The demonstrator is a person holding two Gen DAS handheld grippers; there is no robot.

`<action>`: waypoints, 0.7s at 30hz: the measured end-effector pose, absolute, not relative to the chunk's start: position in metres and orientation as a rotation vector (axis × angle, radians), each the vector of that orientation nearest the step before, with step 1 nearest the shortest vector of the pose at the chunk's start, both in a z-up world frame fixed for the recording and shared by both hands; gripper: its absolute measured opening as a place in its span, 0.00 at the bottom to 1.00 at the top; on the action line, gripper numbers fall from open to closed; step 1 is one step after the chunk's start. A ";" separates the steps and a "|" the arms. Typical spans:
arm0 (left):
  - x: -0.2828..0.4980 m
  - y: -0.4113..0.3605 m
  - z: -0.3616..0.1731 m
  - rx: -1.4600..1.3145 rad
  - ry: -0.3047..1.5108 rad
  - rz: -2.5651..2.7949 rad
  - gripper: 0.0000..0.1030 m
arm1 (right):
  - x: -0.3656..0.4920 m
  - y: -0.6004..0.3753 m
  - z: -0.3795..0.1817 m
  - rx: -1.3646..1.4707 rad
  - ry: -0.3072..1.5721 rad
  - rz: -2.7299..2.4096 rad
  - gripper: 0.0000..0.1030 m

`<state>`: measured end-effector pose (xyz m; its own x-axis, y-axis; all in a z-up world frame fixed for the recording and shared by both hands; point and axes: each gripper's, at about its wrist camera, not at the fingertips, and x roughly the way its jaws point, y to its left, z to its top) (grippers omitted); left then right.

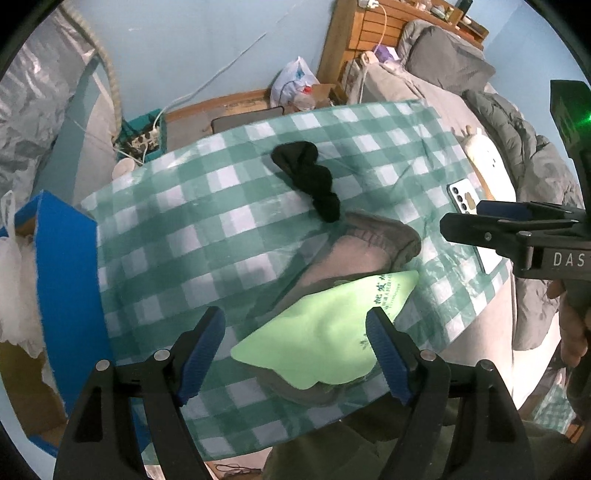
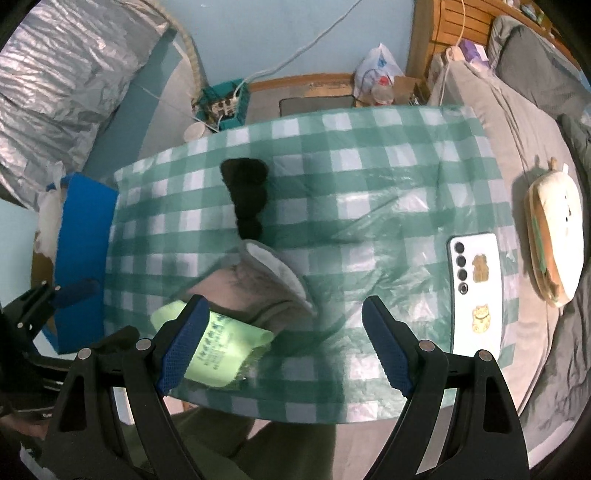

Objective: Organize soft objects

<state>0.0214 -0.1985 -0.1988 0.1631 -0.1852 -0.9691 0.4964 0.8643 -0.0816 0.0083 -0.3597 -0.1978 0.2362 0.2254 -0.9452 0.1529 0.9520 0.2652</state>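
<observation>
On the green-and-white checked cloth (image 1: 192, 236) lie a black crumpled sock (image 1: 308, 177), a grey fleecy slipper (image 1: 369, 247) and a light green printed cloth (image 1: 325, 332) that rests on the slipper's near end. My left gripper (image 1: 295, 354) hangs open just above the green cloth, one finger on each side, pads apart from it. My right gripper (image 2: 288, 347) is open over bare checked cloth, just right of the green cloth (image 2: 221, 354) and slipper (image 2: 258, 284). The black sock (image 2: 245, 195) lies farther back. Each gripper shows at the edge of the other's view, the right gripper (image 1: 465, 218) and the left gripper (image 2: 74, 290).
A white phone (image 2: 476, 291) lies face down on the cloth's right side, with a plush toy (image 2: 554, 236) beyond it on the grey bedding. A blue box (image 2: 81, 258) stands at the cloth's left edge. A wooden headboard (image 1: 362, 33), bags and cables sit at the back.
</observation>
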 end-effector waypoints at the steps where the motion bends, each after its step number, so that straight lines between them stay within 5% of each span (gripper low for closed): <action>1: 0.021 -0.201 -0.201 0.282 1.326 -0.498 0.77 | 0.008 -0.361 -0.199 0.335 1.342 0.050 0.81; 21: 0.015 -0.254 -0.244 0.346 1.381 -0.548 0.75 | -0.007 -0.398 -0.216 0.400 1.379 0.016 0.82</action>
<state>0.0155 -0.2537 -0.2445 0.0941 -0.1630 -0.9821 0.5549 0.8277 -0.0843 -0.0073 -0.3981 -0.2159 0.2017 0.2430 -0.9488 0.2203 0.9327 0.2857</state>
